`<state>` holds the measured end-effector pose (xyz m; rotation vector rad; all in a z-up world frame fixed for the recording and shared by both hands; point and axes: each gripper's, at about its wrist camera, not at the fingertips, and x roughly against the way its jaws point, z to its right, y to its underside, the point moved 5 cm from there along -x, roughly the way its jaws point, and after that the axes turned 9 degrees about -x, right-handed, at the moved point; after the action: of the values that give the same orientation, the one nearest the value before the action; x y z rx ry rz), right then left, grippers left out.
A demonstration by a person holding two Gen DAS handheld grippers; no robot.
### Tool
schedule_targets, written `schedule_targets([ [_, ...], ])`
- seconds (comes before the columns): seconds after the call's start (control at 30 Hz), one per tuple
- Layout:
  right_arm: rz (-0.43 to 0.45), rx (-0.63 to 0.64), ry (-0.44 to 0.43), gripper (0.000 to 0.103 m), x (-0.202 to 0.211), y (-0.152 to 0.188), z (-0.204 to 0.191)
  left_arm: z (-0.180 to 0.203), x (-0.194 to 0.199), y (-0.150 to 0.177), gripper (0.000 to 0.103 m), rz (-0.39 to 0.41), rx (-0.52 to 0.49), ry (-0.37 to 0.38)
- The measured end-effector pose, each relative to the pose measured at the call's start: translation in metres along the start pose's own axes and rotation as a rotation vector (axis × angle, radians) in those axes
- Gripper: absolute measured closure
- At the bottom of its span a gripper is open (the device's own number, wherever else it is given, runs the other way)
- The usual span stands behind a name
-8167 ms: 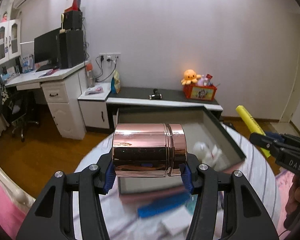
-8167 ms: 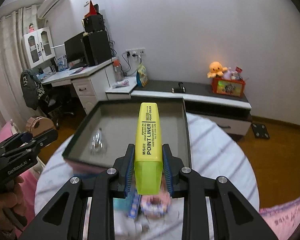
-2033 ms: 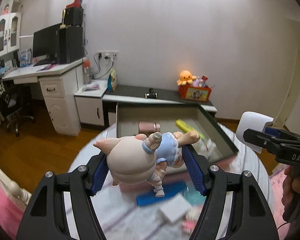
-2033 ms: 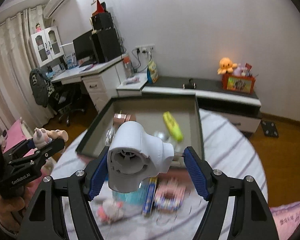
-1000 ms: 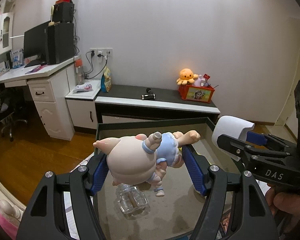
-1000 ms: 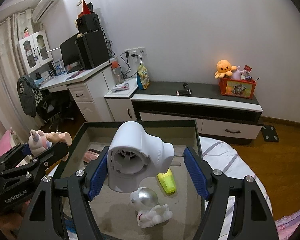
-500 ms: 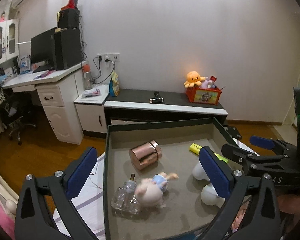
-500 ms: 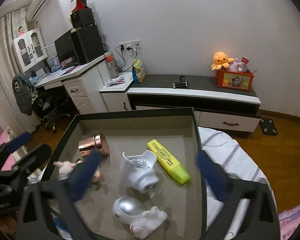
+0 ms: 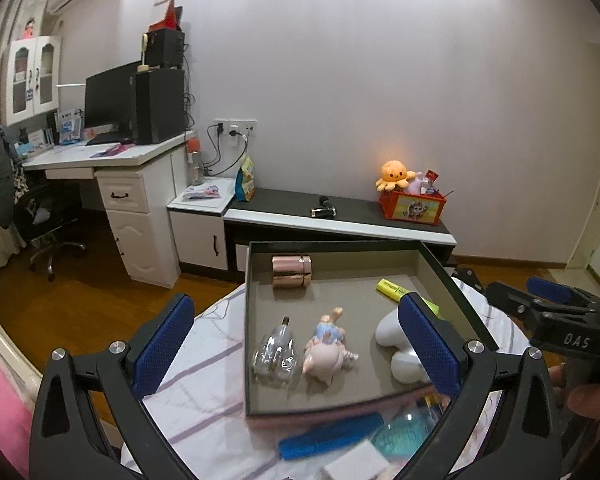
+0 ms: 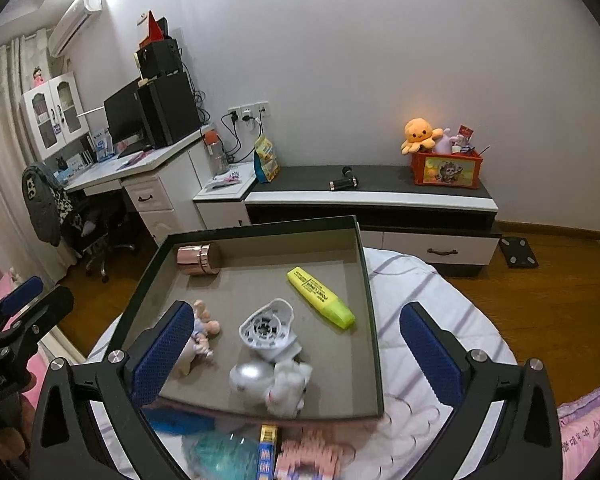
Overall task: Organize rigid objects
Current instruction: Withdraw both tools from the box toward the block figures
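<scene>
I am seeing the tray (image 10: 367, 280) sitting on the worktop (image 10: 440, 300). The canister (image 10: 198, 259) is lying in its far left corner, the highlighter (image 10: 320, 297) right of it.

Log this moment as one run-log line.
left gripper: open, empty | right gripper: open, empty | tray: tin, highlighter, doll, bottle, white part, astronaut

Your left wrist camera looks forward and down from the near left of the table (image 9: 204, 392), over its own spread jaws. Your right wrist camera sits nearer, at the near right edge. Both share the open tray (image 9: 247, 320) (image 10: 370, 304), the low cabinet (image 9: 340, 222) (image 10: 372, 196) and the back wall.
</scene>
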<state>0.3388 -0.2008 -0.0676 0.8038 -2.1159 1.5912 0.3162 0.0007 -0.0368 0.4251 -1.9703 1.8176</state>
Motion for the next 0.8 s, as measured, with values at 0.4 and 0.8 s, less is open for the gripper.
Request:
schedule_targets([
  [0.4,0.057,0.013,0.013,0.000,0.069,0.029,-0.008,0.004,0.071,0.021,0.000,0.040,0.002,0.003],
  [0.8,0.041,0.025,0.003,0.000,0.105,0.077,-0.011,0.011,0.102,0.063,0.000,-0.002,0.013,0.015],
])
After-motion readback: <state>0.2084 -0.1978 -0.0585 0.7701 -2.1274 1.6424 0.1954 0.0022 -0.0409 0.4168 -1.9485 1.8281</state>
